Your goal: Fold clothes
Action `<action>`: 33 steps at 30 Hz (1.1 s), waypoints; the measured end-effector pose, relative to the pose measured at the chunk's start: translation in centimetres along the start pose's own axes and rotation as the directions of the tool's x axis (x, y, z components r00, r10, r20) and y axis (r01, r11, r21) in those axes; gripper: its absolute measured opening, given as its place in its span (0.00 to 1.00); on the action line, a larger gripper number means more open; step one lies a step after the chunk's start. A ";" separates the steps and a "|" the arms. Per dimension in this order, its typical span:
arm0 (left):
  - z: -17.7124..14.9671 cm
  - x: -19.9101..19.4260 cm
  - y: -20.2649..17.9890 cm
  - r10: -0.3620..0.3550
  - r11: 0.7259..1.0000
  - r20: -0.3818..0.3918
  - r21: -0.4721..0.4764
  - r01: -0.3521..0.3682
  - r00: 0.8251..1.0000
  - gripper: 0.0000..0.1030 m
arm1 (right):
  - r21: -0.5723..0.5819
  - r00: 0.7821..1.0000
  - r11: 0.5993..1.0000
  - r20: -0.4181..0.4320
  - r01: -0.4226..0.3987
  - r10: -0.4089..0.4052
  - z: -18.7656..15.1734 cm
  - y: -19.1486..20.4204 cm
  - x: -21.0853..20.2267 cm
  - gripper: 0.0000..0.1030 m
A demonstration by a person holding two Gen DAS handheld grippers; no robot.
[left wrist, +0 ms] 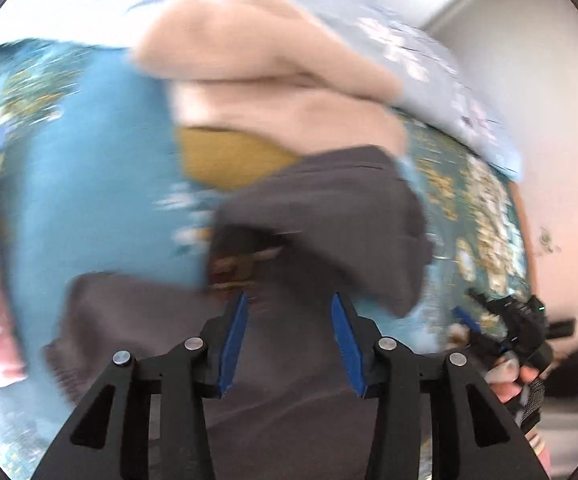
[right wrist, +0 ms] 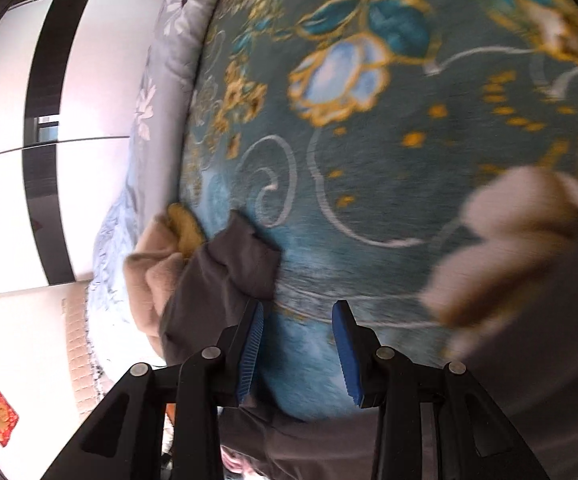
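Both claws (left wrist: 289, 312) (right wrist: 299, 316) agape, empty.

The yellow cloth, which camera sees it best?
The left wrist view. There the yellow cloth shows as a wide patch between the beige garment and the dark grey garment. The right wrist view shows only a small yellow bit at the left, tucked between those same clothes.

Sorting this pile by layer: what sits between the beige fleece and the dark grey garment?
A mustard-yellow piece shows between the beige fleece and the dark grey garment, clearest in the left wrist view.
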State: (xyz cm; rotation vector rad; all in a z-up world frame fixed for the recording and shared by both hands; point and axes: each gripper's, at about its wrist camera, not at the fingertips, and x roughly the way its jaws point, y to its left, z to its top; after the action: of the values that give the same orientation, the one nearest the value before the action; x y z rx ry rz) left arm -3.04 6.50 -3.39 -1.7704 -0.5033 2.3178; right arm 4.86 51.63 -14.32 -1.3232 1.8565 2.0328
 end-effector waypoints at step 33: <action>-0.5 -3.9 5.7 0.128 0.980 -0.020 -0.151 -0.130 0.992 0.45 | -0.198 0.960 0.969 0.208 -0.146 0.187 4.0 6.6 -2.4 0.10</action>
State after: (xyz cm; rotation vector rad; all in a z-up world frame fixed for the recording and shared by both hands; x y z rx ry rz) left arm -1.13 -0.01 -2.12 -1.9363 -0.5957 2.4141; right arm 0.38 54.40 -8.22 -0.9457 1.7719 2.3732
